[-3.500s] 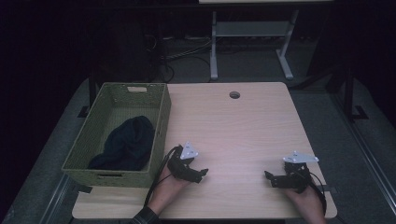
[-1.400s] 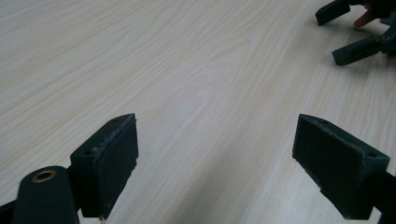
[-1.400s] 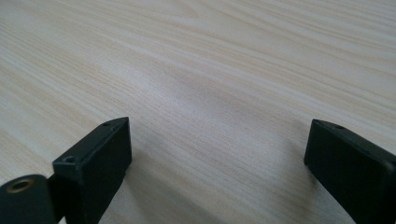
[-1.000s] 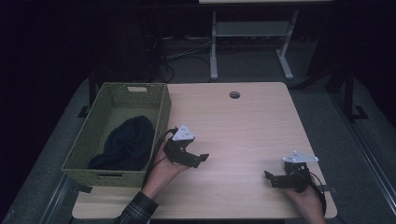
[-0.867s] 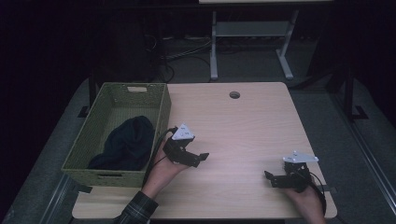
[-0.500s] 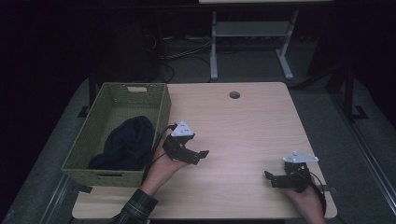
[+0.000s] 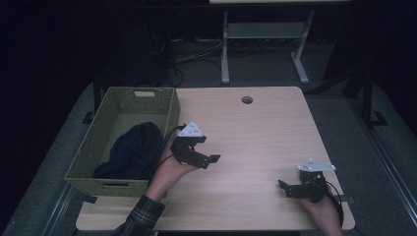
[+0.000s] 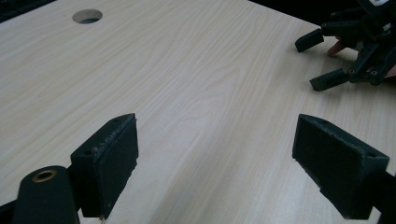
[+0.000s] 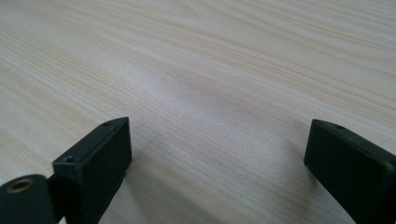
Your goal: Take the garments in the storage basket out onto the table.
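My left gripper [image 7: 207, 151] is held up beside the right wall of a green woven basket [image 7: 105, 187], a little above the wooden table [image 7: 255, 132], with its jaws wide open and nothing between them. In the left gripper view the left gripper [image 8: 219, 154] points across bare tabletop toward the right gripper [image 8: 348, 51]. A dark cloth [image 7: 132, 150] lies bunched inside the basket. My right gripper [image 7: 284, 188] rests low near the table's front right corner, open and holding nothing. In the right gripper view the right gripper [image 9: 219, 158] has plain wood between its jaws.
A round cable hole [image 7: 247, 100] sits near the table's far edge, also seen as the hole [image 8: 87, 16] in the left gripper view. Behind the table stand a white frame leg [image 7: 225, 54] and cables on a dark floor.
The left hand has lifted its gripper from near the front edge and carried it away from the person, closer to the basket's wall. The right gripper has stayed put.
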`<state>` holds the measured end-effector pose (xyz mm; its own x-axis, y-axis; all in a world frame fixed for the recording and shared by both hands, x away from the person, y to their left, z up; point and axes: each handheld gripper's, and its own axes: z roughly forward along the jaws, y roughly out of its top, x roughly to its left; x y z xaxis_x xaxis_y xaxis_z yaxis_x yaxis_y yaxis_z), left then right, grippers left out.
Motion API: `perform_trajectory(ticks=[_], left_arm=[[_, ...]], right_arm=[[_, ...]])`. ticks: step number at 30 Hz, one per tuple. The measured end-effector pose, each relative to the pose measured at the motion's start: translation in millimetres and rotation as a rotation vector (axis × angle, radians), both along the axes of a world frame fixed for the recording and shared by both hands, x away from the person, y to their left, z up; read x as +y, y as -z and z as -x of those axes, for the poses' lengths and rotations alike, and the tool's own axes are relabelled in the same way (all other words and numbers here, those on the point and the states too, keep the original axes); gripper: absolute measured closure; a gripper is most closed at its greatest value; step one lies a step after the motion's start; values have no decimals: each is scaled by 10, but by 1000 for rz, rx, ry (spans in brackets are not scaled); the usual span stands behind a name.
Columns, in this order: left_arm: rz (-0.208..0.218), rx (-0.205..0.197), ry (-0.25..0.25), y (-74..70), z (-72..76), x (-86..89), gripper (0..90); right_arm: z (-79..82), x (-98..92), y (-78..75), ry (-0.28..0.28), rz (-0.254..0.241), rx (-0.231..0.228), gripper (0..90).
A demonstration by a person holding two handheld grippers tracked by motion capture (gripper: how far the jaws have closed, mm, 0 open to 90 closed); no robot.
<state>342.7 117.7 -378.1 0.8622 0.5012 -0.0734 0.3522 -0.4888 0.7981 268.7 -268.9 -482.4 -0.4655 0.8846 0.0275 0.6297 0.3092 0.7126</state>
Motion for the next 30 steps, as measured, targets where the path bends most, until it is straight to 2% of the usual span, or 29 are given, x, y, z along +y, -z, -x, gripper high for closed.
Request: perform_trajectory(ticks=[2,4,17,30], left_arm=[[-2,-10,0,-25,-11,15,141],[17,-9,-1,-64,-27,48,142],[12,-10,19,-184,-12,158,142],[12,-17,-2,-275,-6,357,142]], right_arm=[[0,0,0,-1,0,0,70],[0,0,0,0,1,-1,70],[0,2,1,2,-1,-2,70],[0,1,0,2,0,-1,70]])
